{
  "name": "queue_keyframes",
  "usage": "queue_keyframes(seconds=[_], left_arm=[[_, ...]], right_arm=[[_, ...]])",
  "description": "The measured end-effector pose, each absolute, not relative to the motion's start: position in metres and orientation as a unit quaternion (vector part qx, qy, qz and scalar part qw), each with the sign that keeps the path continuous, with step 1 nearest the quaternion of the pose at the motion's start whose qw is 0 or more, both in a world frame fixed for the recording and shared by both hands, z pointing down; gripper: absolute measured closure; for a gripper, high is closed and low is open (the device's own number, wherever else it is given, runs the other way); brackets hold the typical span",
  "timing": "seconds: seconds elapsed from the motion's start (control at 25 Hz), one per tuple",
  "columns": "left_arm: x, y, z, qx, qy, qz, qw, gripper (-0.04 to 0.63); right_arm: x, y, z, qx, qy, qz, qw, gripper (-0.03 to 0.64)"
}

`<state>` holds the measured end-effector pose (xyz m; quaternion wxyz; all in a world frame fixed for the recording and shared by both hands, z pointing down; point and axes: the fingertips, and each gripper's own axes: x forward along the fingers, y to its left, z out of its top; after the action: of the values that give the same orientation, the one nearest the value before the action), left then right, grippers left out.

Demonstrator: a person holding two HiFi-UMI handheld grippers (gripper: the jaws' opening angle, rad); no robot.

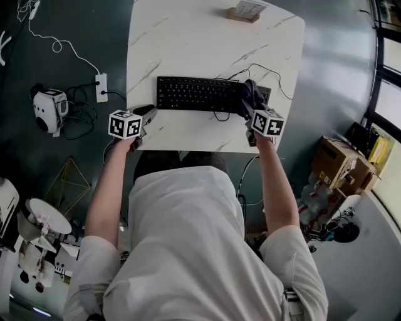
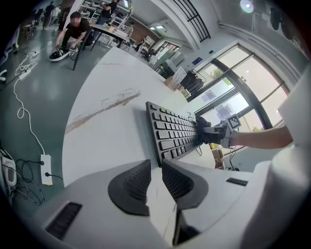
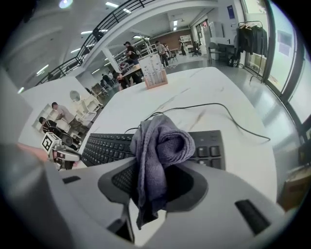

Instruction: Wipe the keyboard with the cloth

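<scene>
A black keyboard [image 1: 200,94] lies across the near half of a white marble table [image 1: 188,37]. My right gripper [image 1: 249,103] is shut on a grey-purple cloth [image 1: 251,92], which rests on the keyboard's right end. In the right gripper view the cloth [image 3: 163,146] bunches between the jaws of the right gripper [image 3: 155,180], above the keyboard [image 3: 109,146]. My left gripper [image 1: 149,113] hovers by the keyboard's left end, near the front table edge. In the left gripper view the left gripper [image 2: 155,168] holds nothing, its jaws nearly touching, with the keyboard [image 2: 172,133] just ahead.
A small wooden holder [image 1: 245,11] stands at the table's far edge. The keyboard cable [image 1: 269,72] loops behind the right end. On the floor are a power strip [image 1: 101,88] and a white device [image 1: 49,108] at left, cardboard boxes [image 1: 341,163] at right.
</scene>
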<state>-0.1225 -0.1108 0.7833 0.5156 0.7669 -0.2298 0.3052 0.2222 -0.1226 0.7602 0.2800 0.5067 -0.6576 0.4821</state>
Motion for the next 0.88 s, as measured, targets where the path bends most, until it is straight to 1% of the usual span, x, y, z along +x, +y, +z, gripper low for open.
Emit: queue_keyframes(seconds=[0.16,0.24,0.36,0.44,0.52,0.64,0.76,0.88], left_arm=[[-0.122,-0.112,0.782,0.768,-0.227,0.317,0.507,0.537],[-0.121,-0.112,0.782,0.769,-0.225,0.324,0.502,0.537],[-0.118,-0.111,0.781,0.77,-0.223,0.33,0.499,0.537],[-0.114,-0.111,0.779,0.771,-0.221,0.324,0.501,0.537],[-0.11,-0.113,0.779,0.773,-0.221,0.32,0.502,0.537],[-0.109,-0.114,0.78,0.771,-0.226,0.315,0.505,0.537],[-0.108,-0.113,0.78,0.772,-0.227,0.308,0.508,0.536],[-0.107,-0.114,0.78,0.773,-0.226,0.301,0.511,0.536]], right_arm=[[0.272,-0.112,0.76,0.514,-0.644,0.486,0.291,0.456],[0.297,-0.108,0.76,0.524,-0.627,0.485,0.31,0.456],[0.337,-0.108,0.754,0.558,-0.584,0.454,0.376,0.456],[0.353,-0.108,0.753,0.563,-0.553,0.424,0.445,0.456],[0.351,-0.108,0.758,0.535,-0.538,0.401,0.514,0.456],[0.333,-0.117,0.764,0.492,-0.538,0.346,0.59,0.465],[0.312,-0.122,0.761,0.469,-0.548,0.313,0.617,0.465],[0.271,-0.124,0.762,0.421,-0.582,0.293,0.631,0.465]])
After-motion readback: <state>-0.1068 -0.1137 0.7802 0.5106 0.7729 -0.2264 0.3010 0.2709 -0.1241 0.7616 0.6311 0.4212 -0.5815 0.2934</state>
